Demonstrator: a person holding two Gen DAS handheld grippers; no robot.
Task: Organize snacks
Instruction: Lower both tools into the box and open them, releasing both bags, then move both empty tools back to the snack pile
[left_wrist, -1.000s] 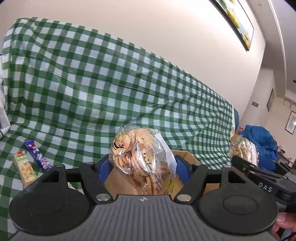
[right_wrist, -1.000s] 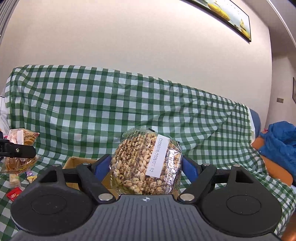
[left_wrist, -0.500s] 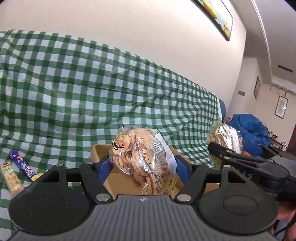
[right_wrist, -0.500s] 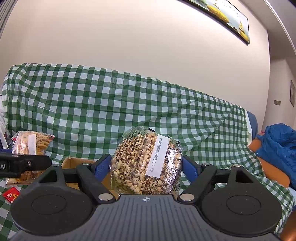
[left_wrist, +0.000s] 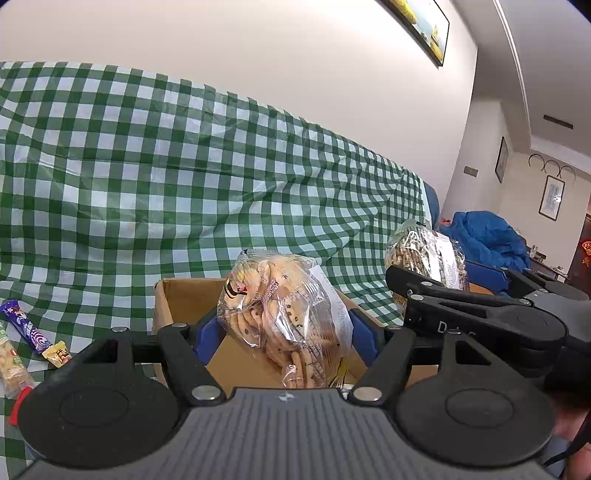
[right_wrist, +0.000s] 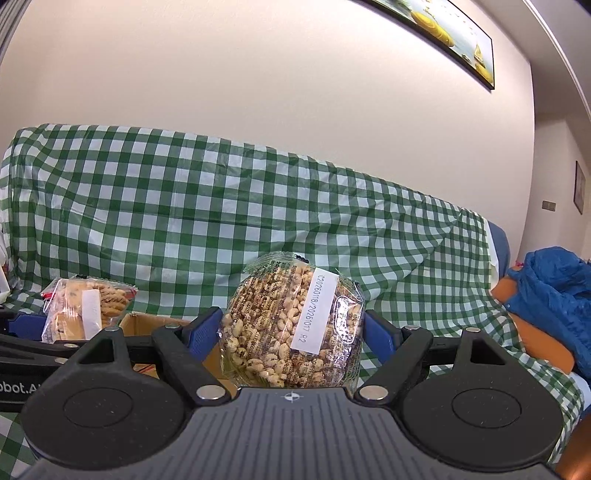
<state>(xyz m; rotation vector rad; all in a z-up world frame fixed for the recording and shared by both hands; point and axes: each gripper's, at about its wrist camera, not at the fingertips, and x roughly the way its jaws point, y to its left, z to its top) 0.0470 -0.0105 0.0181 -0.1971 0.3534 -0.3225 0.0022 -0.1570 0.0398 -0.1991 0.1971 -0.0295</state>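
Note:
My left gripper (left_wrist: 286, 328) is shut on a clear bag of cookies (left_wrist: 280, 317), held above an open cardboard box (left_wrist: 184, 299) on the green checked cloth. My right gripper (right_wrist: 291, 336) is shut on a clear bag of puffed cereal (right_wrist: 284, 328) with a white label. In the left wrist view the right gripper (left_wrist: 436, 280) and its cereal bag (left_wrist: 421, 254) hang to the right of the box. In the right wrist view the cookie bag (right_wrist: 85, 306) shows at the left, over the box's corner (right_wrist: 140, 321).
Small snack packs lie on the cloth left of the box: a purple bar (left_wrist: 26, 326), a yellow candy (left_wrist: 57, 354) and a cracker pack (left_wrist: 13, 365). The checked cloth (right_wrist: 221, 221) drapes a sofa back. A blue jacket (right_wrist: 554, 288) lies at the right.
My left gripper has swung rightward with the cookie bag, nearer the right gripper; the box now sits straight below it. The right gripper has held still with the cereal bag.

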